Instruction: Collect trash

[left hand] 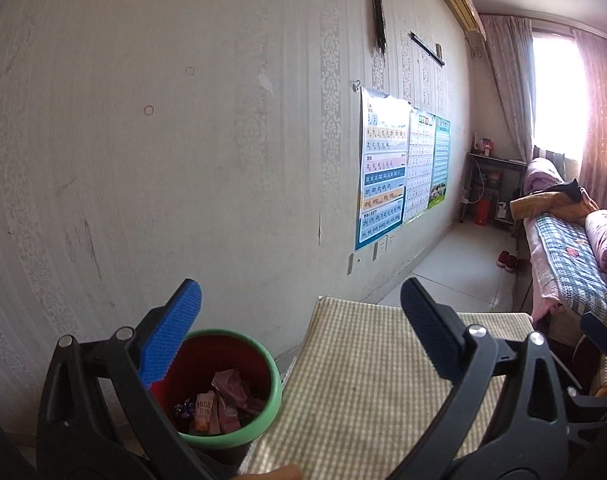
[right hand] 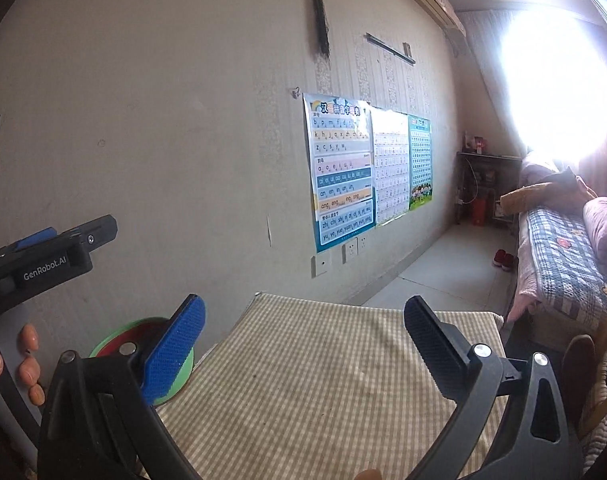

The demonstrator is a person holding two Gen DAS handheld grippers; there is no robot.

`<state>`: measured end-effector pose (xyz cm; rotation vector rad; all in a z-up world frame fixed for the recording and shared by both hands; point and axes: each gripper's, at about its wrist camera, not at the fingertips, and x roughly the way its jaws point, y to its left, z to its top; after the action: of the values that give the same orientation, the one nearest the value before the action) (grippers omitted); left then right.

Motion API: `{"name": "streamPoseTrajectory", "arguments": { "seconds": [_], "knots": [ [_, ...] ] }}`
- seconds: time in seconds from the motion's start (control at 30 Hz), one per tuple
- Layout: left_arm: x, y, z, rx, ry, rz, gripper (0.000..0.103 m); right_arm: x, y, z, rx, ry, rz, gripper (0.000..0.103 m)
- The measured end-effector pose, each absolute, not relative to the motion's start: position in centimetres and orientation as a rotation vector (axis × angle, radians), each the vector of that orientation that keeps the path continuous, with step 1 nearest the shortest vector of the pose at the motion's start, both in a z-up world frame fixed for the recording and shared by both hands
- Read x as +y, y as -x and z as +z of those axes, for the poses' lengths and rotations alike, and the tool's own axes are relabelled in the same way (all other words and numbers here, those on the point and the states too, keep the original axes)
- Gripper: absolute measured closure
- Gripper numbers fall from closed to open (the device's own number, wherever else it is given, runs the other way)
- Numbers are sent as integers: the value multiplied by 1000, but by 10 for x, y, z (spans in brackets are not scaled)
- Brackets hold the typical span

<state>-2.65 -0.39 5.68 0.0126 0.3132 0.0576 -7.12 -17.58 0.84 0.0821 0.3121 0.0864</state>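
Note:
A red bin with a green rim [left hand: 239, 396] stands on the floor left of a table with a checked cloth [left hand: 375, 380]. Several crumpled wrappers [left hand: 219, 404] lie inside the bin. My left gripper [left hand: 299, 320] is open and empty, held above the bin and the table's left edge. My right gripper [right hand: 303, 332] is open and empty above the checked cloth [right hand: 311, 380]. The bin [right hand: 143, 336] shows partly behind its left finger. The left gripper's body [right hand: 51, 256] appears at the left of the right wrist view.
A papered wall with posters [left hand: 383, 176] runs along the left. A bed with a checked quilt [left hand: 567, 256] stands at the right, red shoes [left hand: 506, 260] on the floor beside it. A shelf [left hand: 491, 188] stands under the bright window.

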Motion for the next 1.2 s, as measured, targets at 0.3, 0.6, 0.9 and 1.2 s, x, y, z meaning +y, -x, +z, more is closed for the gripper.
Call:
{"name": "streamPoseTrajectory", "arguments": {
  "seconds": [0.3,0.6,0.9,1.2],
  "knots": [
    [-9,32,56,345,-25,75,5,-182,85,10,327,-108,78,6],
    [-8,27,55,360,-30,81,5,-181,85,5,341,-107,89,6],
    [-5,24,52,373,-28,85,5,-177,85,3,351,-101,98,6],
    [-5,22,51,376,-30,85,5,-176,85,1,362,-99,98,6]
  ]
}}
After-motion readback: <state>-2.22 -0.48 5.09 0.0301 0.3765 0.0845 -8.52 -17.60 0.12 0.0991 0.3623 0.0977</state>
